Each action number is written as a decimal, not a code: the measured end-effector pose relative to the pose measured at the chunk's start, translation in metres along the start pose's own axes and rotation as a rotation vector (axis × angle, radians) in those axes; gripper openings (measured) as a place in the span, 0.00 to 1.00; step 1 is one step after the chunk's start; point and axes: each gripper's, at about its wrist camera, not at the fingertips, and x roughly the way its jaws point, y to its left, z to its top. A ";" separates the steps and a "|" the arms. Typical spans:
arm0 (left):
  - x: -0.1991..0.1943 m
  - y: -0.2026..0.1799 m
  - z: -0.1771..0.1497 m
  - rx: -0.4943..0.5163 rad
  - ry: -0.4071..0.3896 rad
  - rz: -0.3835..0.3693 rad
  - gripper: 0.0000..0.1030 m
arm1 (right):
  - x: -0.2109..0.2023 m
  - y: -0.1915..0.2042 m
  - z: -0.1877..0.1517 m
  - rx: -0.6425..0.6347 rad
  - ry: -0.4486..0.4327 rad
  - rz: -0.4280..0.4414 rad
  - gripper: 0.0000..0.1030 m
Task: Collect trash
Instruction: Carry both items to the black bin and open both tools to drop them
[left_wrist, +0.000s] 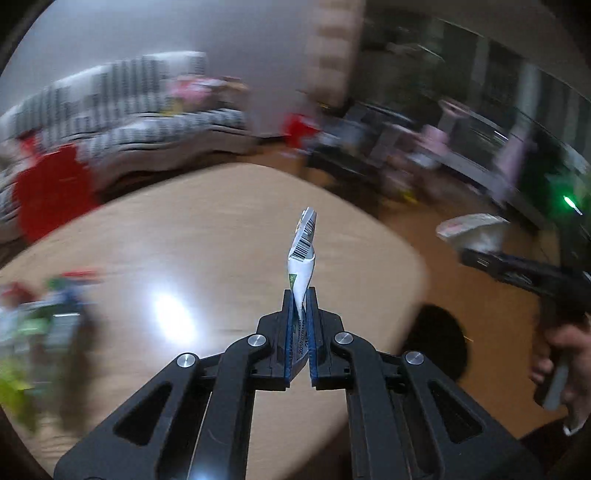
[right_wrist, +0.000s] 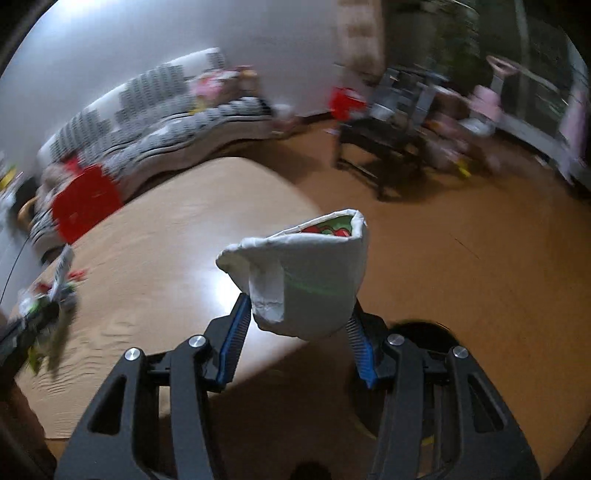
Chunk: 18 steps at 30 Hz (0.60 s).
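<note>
My left gripper (left_wrist: 300, 295) is shut on a thin white wrapper with a barcode (left_wrist: 303, 251), which sticks up above the wooden table (left_wrist: 207, 229). My right gripper (right_wrist: 297, 314) is shut on a squashed white paper cup (right_wrist: 303, 273) with red and green print inside, held over the table's right edge. The right gripper and its cup (left_wrist: 472, 230) also show at the right of the left wrist view, held by a hand (left_wrist: 565, 354). A dark round bin (right_wrist: 421, 332) sits on the floor just below the right gripper; it also shows in the left wrist view (left_wrist: 439, 339).
Blurred colourful items (left_wrist: 48, 310) lie at the table's left edge. A striped sofa (right_wrist: 155, 122) with a red cushion (right_wrist: 86, 201) stands behind the table. A dark low table (right_wrist: 384, 147) and pink items stand at the back right on the brown floor (right_wrist: 480, 258).
</note>
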 end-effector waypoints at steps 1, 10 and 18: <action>0.015 -0.031 -0.003 0.032 0.020 -0.052 0.05 | 0.004 -0.028 -0.005 0.044 0.029 -0.020 0.49; 0.121 -0.189 -0.055 0.188 0.207 -0.302 0.05 | 0.038 -0.162 -0.045 0.287 0.223 -0.045 0.49; 0.173 -0.213 -0.068 0.158 0.296 -0.338 0.06 | 0.048 -0.168 -0.054 0.304 0.256 -0.045 0.48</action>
